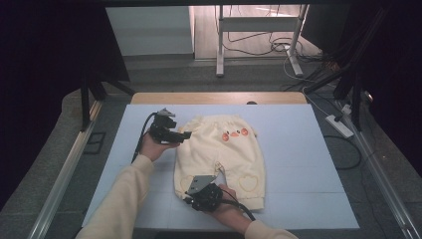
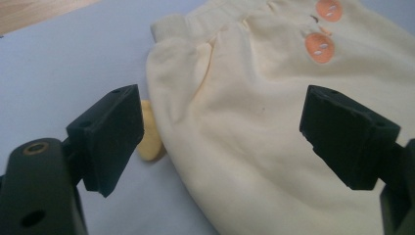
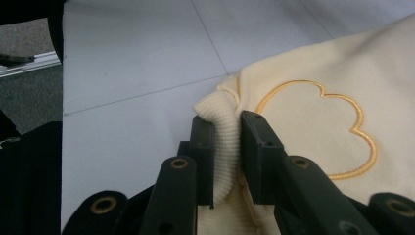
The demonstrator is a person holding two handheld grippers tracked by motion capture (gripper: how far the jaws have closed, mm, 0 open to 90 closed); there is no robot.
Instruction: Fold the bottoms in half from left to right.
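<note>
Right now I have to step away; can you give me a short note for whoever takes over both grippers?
Right gripper: shut on the ribbed cuff of the cream trousers, at the near leg end.
Left gripper: open, beside the trousers' waistband side, pads clear of the cloth.
Trousers lie flat on the pale mat.
Done: one cuff gripped.
Left: probably grip the waist with the left gripper, then fold.

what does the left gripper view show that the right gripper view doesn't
Left gripper view: the waistband, two orange patches and the left gripper, jaws wide apart with nothing between the pads.
Right gripper view: the right gripper shut on a ribbed cuff, beside an embroidered heart outline.
Both: the pale yellow trousers lying on the white table cover.
</note>
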